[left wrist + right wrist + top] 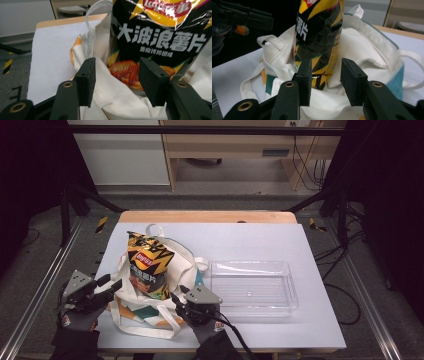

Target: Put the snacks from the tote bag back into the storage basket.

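Note:
A black and yellow bag of potato chips (146, 265) stands upright inside a white cloth tote bag (181, 257) with teal and orange patches, on the left half of the table. My left gripper (109, 285) hovers at the tote's left edge, open; in the left gripper view (117, 71) its jaws stand apart before the chip bag (160, 37) and the tote's rim (120, 95), with nothing pressed between them. My right gripper (178, 296) sits at the tote's front right, open; in the right gripper view (325, 68) the chip bag (319, 37) rises just beyond its jaws.
A clear plastic tray (252, 306) lies to the right of the tote on the white table cover (300, 250). The tote's straps (145, 332) loop toward the front edge. Dark frame posts and floor cables flank the table.

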`<act>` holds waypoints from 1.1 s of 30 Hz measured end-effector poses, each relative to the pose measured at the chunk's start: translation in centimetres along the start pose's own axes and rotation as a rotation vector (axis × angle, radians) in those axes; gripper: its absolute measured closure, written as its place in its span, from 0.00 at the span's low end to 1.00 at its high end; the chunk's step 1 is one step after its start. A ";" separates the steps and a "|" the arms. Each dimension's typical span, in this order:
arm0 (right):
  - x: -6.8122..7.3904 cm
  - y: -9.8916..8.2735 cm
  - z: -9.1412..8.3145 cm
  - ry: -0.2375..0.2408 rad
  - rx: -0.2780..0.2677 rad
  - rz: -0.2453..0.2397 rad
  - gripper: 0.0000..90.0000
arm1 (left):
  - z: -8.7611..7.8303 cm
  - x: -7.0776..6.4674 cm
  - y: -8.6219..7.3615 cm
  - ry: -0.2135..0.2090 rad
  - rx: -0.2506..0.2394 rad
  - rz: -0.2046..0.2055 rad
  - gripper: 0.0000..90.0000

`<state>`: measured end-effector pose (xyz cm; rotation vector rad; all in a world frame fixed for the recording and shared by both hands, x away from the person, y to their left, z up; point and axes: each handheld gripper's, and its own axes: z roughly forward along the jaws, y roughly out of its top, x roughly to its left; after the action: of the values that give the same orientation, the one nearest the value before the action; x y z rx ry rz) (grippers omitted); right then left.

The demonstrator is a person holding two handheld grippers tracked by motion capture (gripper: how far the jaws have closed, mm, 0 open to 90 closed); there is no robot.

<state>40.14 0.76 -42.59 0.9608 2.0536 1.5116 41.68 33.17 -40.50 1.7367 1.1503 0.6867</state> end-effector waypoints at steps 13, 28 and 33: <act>-1.1 3.1 -1.2 -0.006 -0.034 -0.009 0.60 | -0.8 -0.3 3.0 -0.017 -0.063 -0.006 0.48; -2.8 6.4 -1.7 0.004 -0.078 0.013 0.58 | 0.8 -0.7 6.8 -0.029 -0.110 0.011 0.48; -2.9 7.2 -1.3 0.019 -0.080 0.027 0.57 | 2.1 -0.9 7.3 -0.010 -0.097 0.017 0.49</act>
<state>43.24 -0.96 -35.60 0.9506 1.9842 1.6101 45.98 30.47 -34.73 1.6678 1.0787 0.7313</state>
